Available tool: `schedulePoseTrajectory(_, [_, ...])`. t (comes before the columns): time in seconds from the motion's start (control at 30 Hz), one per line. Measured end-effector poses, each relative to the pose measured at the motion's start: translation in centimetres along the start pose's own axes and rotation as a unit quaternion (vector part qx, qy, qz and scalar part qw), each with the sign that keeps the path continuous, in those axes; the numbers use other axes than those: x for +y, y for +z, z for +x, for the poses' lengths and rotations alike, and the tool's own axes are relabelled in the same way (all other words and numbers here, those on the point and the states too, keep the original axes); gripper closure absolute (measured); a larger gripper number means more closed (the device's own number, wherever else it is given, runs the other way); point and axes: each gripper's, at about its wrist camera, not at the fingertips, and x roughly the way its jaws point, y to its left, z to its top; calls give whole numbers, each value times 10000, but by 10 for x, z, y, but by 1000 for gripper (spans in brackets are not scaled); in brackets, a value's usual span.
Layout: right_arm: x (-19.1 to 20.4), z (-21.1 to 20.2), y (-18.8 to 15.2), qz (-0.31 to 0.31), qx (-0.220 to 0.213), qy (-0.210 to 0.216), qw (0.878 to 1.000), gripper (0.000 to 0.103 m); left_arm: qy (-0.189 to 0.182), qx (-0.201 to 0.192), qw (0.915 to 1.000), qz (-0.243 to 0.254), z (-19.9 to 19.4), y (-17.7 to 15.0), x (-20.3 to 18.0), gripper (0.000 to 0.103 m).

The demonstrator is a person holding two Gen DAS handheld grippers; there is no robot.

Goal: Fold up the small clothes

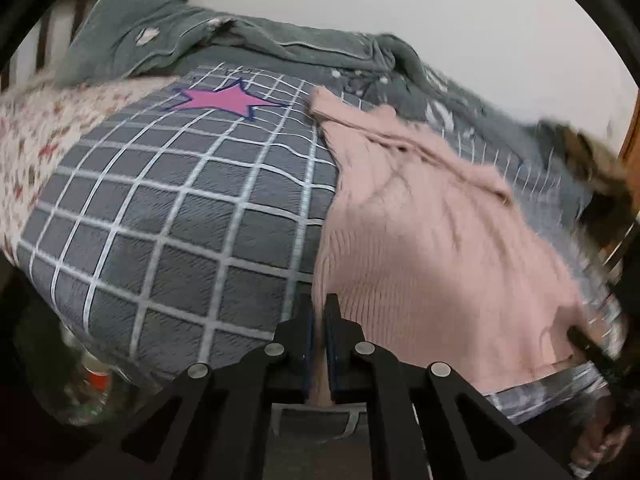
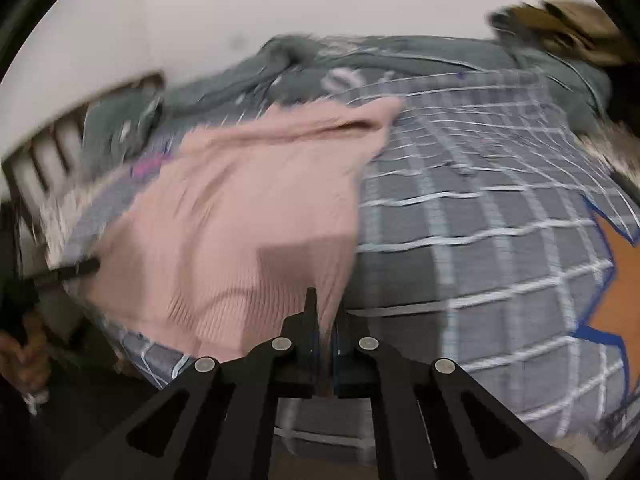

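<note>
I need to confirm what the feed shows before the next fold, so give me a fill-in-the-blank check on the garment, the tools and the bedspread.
1. Both tools are shut on a knit sweater whose colour is ____.
2. The left tool and the right tool each pinch the sweater's near ____.
3. The grey bedspread carries a pattern of white ____ lines.
4. Seen from the left wrist, the star printed on the bedspread is ____.

Missing words: pink; edge; grid; pink
</note>
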Motion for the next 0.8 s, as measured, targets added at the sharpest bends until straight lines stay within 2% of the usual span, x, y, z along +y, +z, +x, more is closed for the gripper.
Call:
schedulePoseTrajectory(0.1, [-16, 0, -4, 297, 176, 21, 9994, 99, 24, 136, 9998, 142, 3, -5, 1, 96])
schedulePoseTrajectory(0.2, [-7, 7, -6, 91, 260, -92, 9996, 99, 143, 299, 9986, 410, 10, -10, -8, 95])
schedulePoseTrajectory(0.33, [-2, 14, -7, 28, 408, -7, 9992, 96, 81, 395, 9985, 358, 11, -10, -11, 95])
schedulePoseTrajectory(0.4, [-1, 13, -8, 46, 357, 41, 9993, 94, 87, 433, 9985, 327, 12, -10, -10, 90])
schedulePoseTrajectory(0.47, [-1, 13, -10, 49, 294, -40, 9995, 80, 96, 513, 9982, 282, 14, -10, -9, 87])
schedulePoseTrajectory(0.53, [0, 14, -11, 54, 245, -70, 9997, 76, 25, 546, 9983, 218, 15, -11, -9, 82])
schedulePoseTrajectory(0.67, [5, 18, -9, -10, 332, -59, 9994, 76, -65, 499, 9984, 244, 16, -13, -13, 70])
schedulePoseTrajectory(0.8, [12, 20, -8, -137, 174, -413, 9989, 76, -40, 452, 9982, 398, 17, -14, -21, 69])
